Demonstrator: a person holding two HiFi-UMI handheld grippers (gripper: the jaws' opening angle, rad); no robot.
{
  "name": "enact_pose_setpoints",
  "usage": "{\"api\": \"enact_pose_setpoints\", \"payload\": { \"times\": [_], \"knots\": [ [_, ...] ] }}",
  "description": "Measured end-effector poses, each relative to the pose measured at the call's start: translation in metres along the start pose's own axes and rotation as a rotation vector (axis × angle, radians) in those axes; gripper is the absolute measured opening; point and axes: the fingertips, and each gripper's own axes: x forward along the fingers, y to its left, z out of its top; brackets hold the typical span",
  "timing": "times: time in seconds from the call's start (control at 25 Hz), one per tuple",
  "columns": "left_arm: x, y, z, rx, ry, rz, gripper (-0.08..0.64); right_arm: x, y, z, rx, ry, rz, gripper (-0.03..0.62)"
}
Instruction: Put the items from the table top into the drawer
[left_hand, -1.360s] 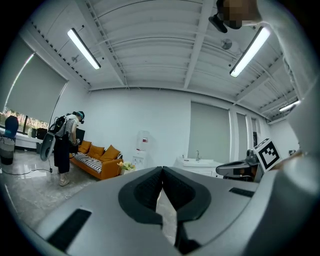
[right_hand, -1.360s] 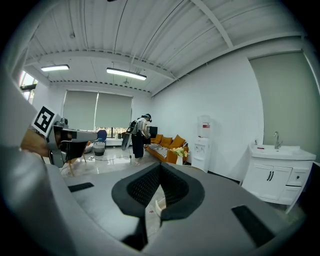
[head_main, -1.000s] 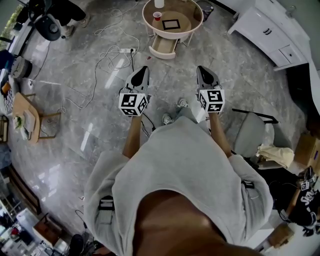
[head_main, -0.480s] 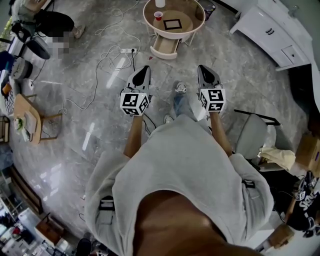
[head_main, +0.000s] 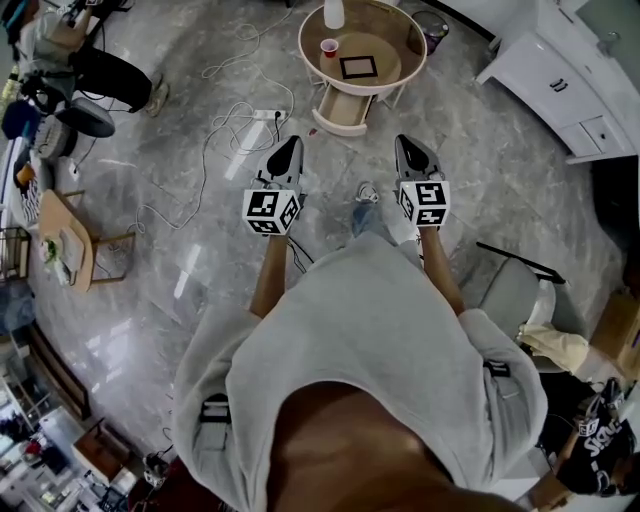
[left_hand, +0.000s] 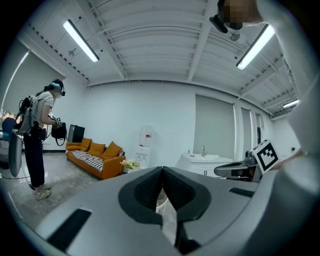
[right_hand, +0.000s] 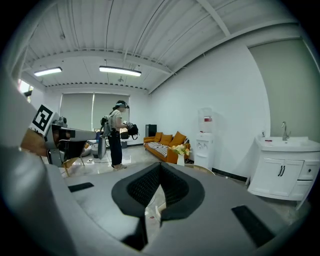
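Note:
A round wooden table (head_main: 400, 30) stands on the floor well ahead of me. On it are a red cup (head_main: 329, 47), a black-framed square (head_main: 359, 67) and a white bottle (head_main: 333, 12). Below its top a drawer (head_main: 343, 108) stands pulled out toward me. My left gripper (head_main: 287, 150) and right gripper (head_main: 412, 150) are held out side by side above the floor, short of the table. Both are shut with nothing between the jaws, as the left gripper view (left_hand: 161, 172) and the right gripper view (right_hand: 160, 167) show.
Cables and a power strip (head_main: 262, 103) lie on the marble floor left of the drawer. A white cabinet (head_main: 560, 80) stands at the right, a grey chair (head_main: 510, 290) beside me, a small wooden side table (head_main: 65, 250) at the left. Another person (right_hand: 116, 132) stands by an orange sofa (right_hand: 165, 145).
The person has walked toward the table: it and the drawer now show more fully and nearer in the head view. Both grippers stay shut and held out in front.

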Motion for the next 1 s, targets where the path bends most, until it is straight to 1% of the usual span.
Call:
{"api": "enact_pose_setpoints", "payload": {
  "times": [0.24,0.56,0.76,1.0],
  "knots": [
    [0.072,0.021,0.022,0.001,0.013,0.027,0.015,0.067,-0.042,0.024,0.010,0.005,0.038,0.023],
    [0.162,0.039,0.037,-0.004,0.028,0.078,0.015,0.149,-0.105,0.046,0.010,0.018,0.099,0.023],
    [0.197,0.055,0.041,-0.009,0.032,0.132,0.015,0.194,-0.124,0.052,-0.002,0.032,0.161,0.023],
    [0.216,0.075,0.033,-0.021,0.061,0.179,0.015,0.233,-0.130,0.052,0.000,0.047,0.210,0.023]
  ]
}}
